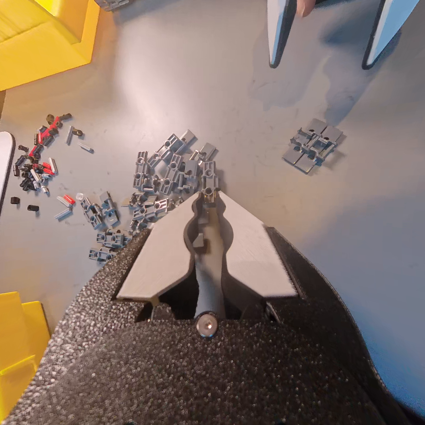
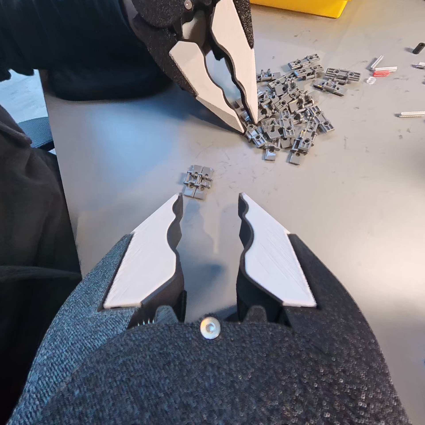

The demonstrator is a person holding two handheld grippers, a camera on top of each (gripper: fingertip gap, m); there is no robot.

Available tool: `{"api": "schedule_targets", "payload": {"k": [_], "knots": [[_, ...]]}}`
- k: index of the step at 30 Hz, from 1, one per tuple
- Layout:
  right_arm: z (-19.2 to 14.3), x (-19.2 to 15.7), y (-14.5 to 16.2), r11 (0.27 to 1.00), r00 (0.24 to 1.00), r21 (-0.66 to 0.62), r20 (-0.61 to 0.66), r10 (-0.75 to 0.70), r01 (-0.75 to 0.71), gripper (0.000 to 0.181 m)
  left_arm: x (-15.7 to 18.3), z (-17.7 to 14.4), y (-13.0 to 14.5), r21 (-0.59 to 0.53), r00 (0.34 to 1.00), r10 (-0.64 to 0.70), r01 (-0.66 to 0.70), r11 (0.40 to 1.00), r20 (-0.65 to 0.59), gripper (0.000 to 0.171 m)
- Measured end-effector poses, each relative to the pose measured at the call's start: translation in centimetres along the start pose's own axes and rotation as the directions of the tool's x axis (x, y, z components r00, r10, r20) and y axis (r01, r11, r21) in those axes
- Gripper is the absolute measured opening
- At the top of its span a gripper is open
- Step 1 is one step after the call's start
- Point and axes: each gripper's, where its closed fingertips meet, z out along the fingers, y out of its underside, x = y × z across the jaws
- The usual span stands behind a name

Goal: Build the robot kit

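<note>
A heap of loose grey track links point(image 1: 170, 170) lies on the grey table point(image 1: 253, 96); it also shows in the right wrist view point(image 2: 289, 115). My left gripper point(image 1: 208, 195) is at the heap's near edge, its jaws closed on one grey link point(image 1: 209, 181) that sticks out past the tips. The right wrist view shows it too point(image 2: 249, 126). A small joined block of grey links point(image 2: 199, 181) lies apart from the heap, also seen in the left wrist view point(image 1: 314, 146). My right gripper point(image 2: 210, 195) is open and empty, just short of that block.
Small black, red and grey pins point(image 1: 36, 158) are scattered left of the heap. Yellow bins stand at the upper left point(image 1: 46, 34) and lower left point(image 1: 16, 333). A person's dark sleeve point(image 2: 34, 184) lies along the table edge. The right gripper point(image 1: 319, 65) shows opposite. The gap from one gripper's tips to the other's is roughly 11 centimetres.
</note>
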Motion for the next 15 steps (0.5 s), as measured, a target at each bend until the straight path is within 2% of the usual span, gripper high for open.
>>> {"api": "schedule_targets", "payload": {"k": [3, 6, 8, 10, 12, 15], "knots": [[0.1, 0.4, -0.8, 0.999, 1.000, 0.027, -0.008, -0.023, 0.024, 0.047, 0.1, -0.3, -0.1, 0.010, 0.998, -0.059, 0.060, 0.998, -0.033, 0.009], [0.3, 0.8, -1.8, 0.993, 0.994, 0.044, -0.045, -0.104, 0.106, 0.042, 0.4, -1.5, -1.6, 0.105, 0.974, -0.167, 0.184, 0.977, -0.152, 0.010], [0.4, 1.0, -2.9, 0.976, 0.974, 0.050, -0.091, -0.205, 0.210, 0.040, 1.2, -2.4, -3.3, 0.162, 0.925, -0.246, 0.301, 0.940, -0.290, 0.010], [0.5, 0.7, -4.3, 0.947, 0.945, 0.064, -0.121, -0.305, 0.314, 0.039, 2.3, -3.0, -4.3, 0.160, 0.860, -0.297, 0.390, 0.907, -0.415, 0.010], [0.8, -0.2, -4.9, 0.912, 0.910, 0.048, -0.104, -0.401, 0.408, 0.037, 3.0, -3.2, -4.9, 0.152, 0.826, -0.311, 0.423, 0.893, -0.471, 0.010], [2.0, -0.6, -4.1, 0.832, 0.828, -0.048, -0.081, -0.555, 0.553, 0.029, 4.1, -3.5, -5.9, 0.134, 0.763, -0.333, 0.477, 0.869, -0.554, 0.010]]}}
